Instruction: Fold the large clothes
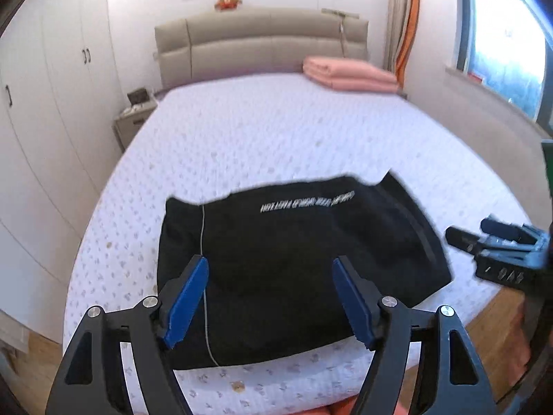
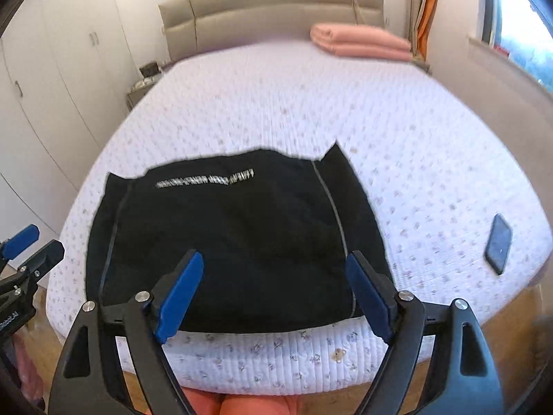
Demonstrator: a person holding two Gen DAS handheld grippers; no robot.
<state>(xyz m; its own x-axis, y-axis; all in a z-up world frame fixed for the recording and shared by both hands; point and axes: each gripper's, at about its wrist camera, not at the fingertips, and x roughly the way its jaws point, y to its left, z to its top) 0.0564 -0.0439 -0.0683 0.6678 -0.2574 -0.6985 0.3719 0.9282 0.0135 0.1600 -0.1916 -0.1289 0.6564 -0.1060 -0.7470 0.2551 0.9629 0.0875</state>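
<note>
A black garment (image 1: pixel 293 259) with a line of white lettering lies folded into a rough rectangle at the near end of the bed (image 1: pixel 276 131); it also shows in the right wrist view (image 2: pixel 235 242). My left gripper (image 1: pixel 271 299) is open and empty, held above the garment's near edge. My right gripper (image 2: pixel 273 295) is open and empty above the same near edge. The right gripper also shows at the right edge of the left wrist view (image 1: pixel 497 242), and the left gripper at the left edge of the right wrist view (image 2: pixel 27 252).
The bed has a white flowered cover (image 2: pixel 397 138) and a beige headboard (image 1: pixel 259 41). A folded pink blanket (image 1: pixel 349 74) lies at the far right. A black phone (image 2: pixel 499 243) lies on the bed's right side. White wardrobes (image 1: pixel 52 86) stand left, a nightstand (image 1: pixel 133 121) beside them.
</note>
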